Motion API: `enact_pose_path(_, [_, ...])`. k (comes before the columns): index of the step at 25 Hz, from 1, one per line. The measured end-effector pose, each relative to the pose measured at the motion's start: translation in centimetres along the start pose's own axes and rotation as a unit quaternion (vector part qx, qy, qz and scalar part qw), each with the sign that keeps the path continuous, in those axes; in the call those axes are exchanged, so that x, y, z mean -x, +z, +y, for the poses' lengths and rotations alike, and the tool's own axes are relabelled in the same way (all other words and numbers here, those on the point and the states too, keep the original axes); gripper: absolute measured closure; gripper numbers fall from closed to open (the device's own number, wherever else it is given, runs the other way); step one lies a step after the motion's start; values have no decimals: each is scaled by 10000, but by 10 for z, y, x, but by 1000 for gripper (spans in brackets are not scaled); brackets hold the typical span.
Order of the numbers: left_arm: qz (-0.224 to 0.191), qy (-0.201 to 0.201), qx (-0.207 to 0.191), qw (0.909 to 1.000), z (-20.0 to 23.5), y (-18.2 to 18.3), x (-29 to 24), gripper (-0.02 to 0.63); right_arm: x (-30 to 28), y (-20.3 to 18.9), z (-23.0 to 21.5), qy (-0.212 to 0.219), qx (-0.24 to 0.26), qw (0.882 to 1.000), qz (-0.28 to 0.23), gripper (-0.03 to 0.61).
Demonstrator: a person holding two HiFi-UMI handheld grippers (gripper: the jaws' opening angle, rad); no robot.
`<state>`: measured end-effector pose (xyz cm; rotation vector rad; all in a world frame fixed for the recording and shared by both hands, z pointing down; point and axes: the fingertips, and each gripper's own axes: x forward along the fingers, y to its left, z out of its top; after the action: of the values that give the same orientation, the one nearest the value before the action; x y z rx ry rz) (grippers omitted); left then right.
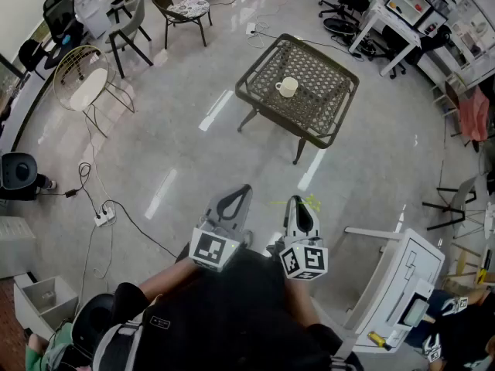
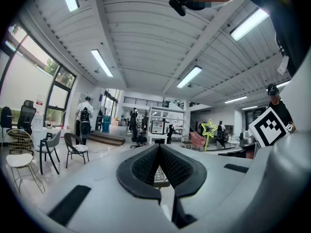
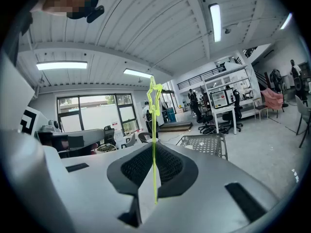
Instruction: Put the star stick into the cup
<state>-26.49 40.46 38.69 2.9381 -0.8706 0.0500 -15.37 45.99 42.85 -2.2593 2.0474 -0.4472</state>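
Note:
A cream cup (image 1: 288,86) stands on a dark wicker table (image 1: 325,107) a few steps ahead of me. The star stick (image 3: 154,125) is thin and yellow-green with a star outline on top. My right gripper (image 3: 153,147) is shut on its stem and holds it upright. In the head view the right gripper (image 1: 298,201) is held near my body, with the star (image 1: 312,204) showing just beside its tip. My left gripper (image 1: 243,188) hangs beside it, shut with nothing in it. In the left gripper view the closed jaws (image 2: 159,147) point into the room and the star (image 2: 209,128) shows at the right.
Open grey floor lies between me and the table. Chairs (image 1: 182,8) stand at the back left, and a power strip with cables (image 1: 102,218) lies on the floor at left. A white cart (image 1: 402,284) is close at my right. Desks and office chairs (image 1: 390,14) line the far right.

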Motion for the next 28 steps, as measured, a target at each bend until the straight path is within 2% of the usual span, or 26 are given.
enact_pose_path(17, [-41,151,21,9999,-32,-2,7,597,29,0,-17,137,-113,9998,-80,558])
enact_pose_path(21, [59,167,-92,9998,-43,-11,6,597,36,-2,-25,222,-76,9997,-49,558])
enact_pose_path(24, [-32,305,57,9995,-51,-9,3,597,39,-2,-32,297,-50,9995,-72,558])
enact_pose_path(28, [2,352,21,9994,-53,-15,-1,597,37,-10,-40,310,-82,9995,-37,558])
